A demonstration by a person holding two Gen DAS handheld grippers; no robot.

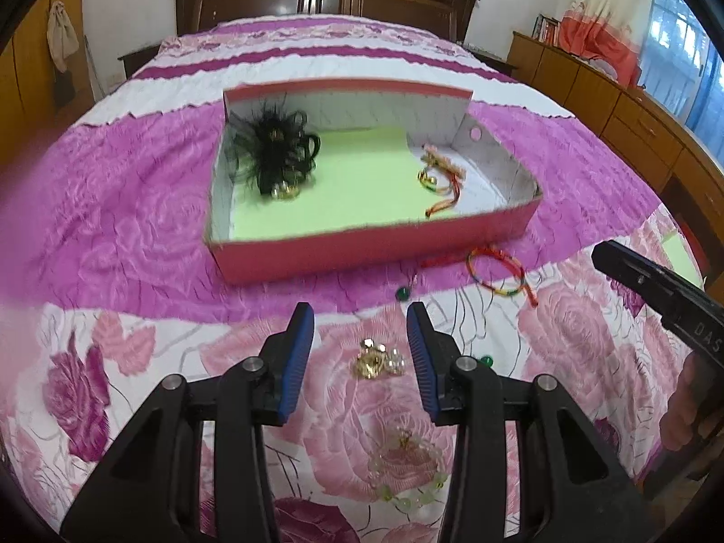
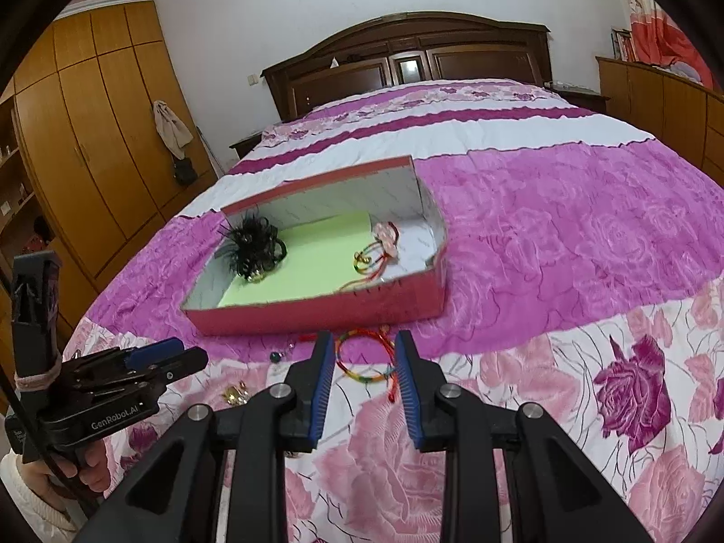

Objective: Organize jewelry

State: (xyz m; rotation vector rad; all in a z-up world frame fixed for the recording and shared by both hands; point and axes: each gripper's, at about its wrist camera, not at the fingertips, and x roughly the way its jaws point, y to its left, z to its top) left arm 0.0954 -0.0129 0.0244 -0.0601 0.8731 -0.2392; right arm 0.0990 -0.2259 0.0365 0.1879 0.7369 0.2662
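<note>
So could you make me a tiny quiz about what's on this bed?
1. True or false: the black feather piece lies inside the red box.
2. Which lies between the right tongs: A gold brooch, B rainbow bracelet, C green bead?
3. Fill in: the gold brooch lies on the ___.

Key: 1 true; 2 B; 3 bedspread.

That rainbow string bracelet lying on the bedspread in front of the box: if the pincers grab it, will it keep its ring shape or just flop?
The rainbow bracelet looks like thin woven cord with loose tail ends, so it would probably sag and dangle rather than hold its ring. It seems very light. Lying flat on the soft bedspread, it may be awkward to pinch without catching fabric; the right gripper stands open around it.
</note>
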